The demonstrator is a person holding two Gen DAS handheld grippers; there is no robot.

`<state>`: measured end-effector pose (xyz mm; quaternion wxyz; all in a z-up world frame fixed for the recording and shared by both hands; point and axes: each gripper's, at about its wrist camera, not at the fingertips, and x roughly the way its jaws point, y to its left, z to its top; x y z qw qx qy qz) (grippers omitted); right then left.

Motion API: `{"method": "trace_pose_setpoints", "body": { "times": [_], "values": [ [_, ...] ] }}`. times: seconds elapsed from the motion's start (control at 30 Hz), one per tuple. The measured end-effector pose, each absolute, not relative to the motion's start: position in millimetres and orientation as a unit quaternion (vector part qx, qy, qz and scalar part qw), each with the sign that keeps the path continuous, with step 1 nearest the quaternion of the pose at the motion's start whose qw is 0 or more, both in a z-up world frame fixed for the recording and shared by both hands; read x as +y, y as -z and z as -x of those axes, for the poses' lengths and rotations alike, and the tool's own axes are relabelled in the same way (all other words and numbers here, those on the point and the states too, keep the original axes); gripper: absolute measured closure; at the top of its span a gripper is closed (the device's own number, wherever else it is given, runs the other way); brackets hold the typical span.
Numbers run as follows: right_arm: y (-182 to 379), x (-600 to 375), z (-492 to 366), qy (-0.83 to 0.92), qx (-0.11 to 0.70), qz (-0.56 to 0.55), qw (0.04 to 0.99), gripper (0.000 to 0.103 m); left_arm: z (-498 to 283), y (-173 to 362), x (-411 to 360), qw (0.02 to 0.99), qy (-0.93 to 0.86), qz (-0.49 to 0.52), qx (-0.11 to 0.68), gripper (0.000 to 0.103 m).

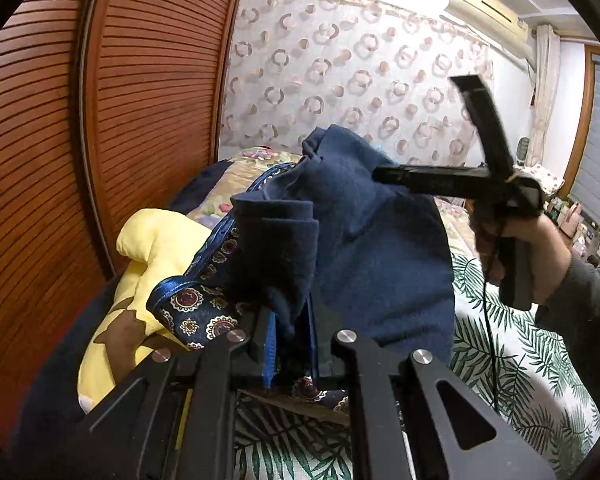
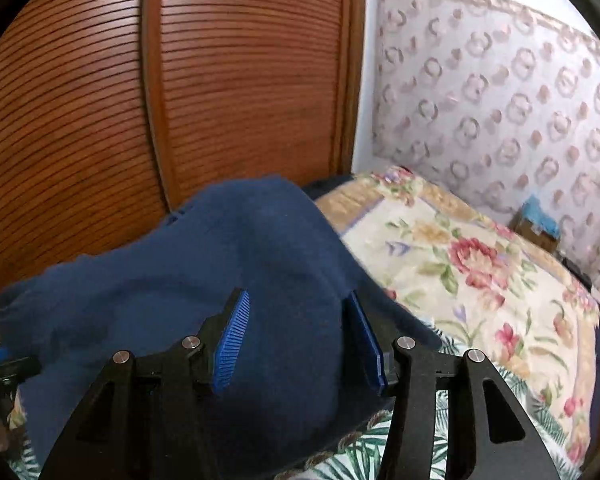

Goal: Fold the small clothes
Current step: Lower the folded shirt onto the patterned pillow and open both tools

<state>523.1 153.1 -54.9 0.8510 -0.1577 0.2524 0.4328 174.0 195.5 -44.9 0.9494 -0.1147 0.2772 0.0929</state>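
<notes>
We hold the small navy-blue knit garment (image 1: 364,216) lifted above the bed's palm-leaf printed sheet (image 1: 512,364), and only our left gripper (image 1: 290,344) has it: its jaws are nearly shut, pinching a bunched edge of the cloth along with a strip of patterned blue lining with a satin border (image 1: 196,304). Our right gripper (image 2: 300,340) has its jaws about half open; the navy cloth shows between the blue ribbed pads (image 2: 232,336), but they do not press on it.

The risk, as we judge it, is the single pinch. The garment hangs bunched from one point, so it may twist, or the thick wad may slip out. If the right jaws close where they are, they could grab a mid-panel fold instead of an edge, giving a crooked fold. The yellow plush pillow (image 1: 148,264) and flowered quilt (image 2: 460,264) lie close by and could snag the cloth as we lay it down.
</notes>
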Motion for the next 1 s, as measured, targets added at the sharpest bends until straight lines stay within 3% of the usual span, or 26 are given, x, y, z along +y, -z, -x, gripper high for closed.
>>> {"method": "trace_pose_setpoints", "body": {
  "times": [0.13,0.37,0.57,0.77,0.83,1.0],
  "values": [
    [50.3,151.9,-532.5,-0.43,0.262,0.145,0.852,0.05,-174.2,42.4,192.7,0.949,-0.098,0.104,0.281,0.091],
    [37.5,116.1,-470.3,-0.43,0.249,0.131,0.858,0.05,-163.5,31.5,181.5,0.951,-0.112,0.072,0.277,0.089],
    [37.0,87.0,-428.8,-0.442,0.235,0.114,0.858,0.05,-145.0,15.5,168.7,0.958,-0.109,0.056,0.261,0.074],
    [32.6,54.7,-385.3,-0.443,0.226,0.106,0.861,0.05,-128.6,-0.6,148.8,0.964,-0.096,0.037,0.244,0.05],
    [32.6,40.7,-369.6,-0.44,0.224,0.101,0.863,0.05,-123.3,-5.8,140.2,0.966,-0.087,0.032,0.239,0.03],
    [29.3,6.0,-337.9,-0.429,0.219,0.093,0.871,0.05,-112.4,-17.2,118.6,0.972,-0.061,0.018,0.227,0.019]
  ]
}}
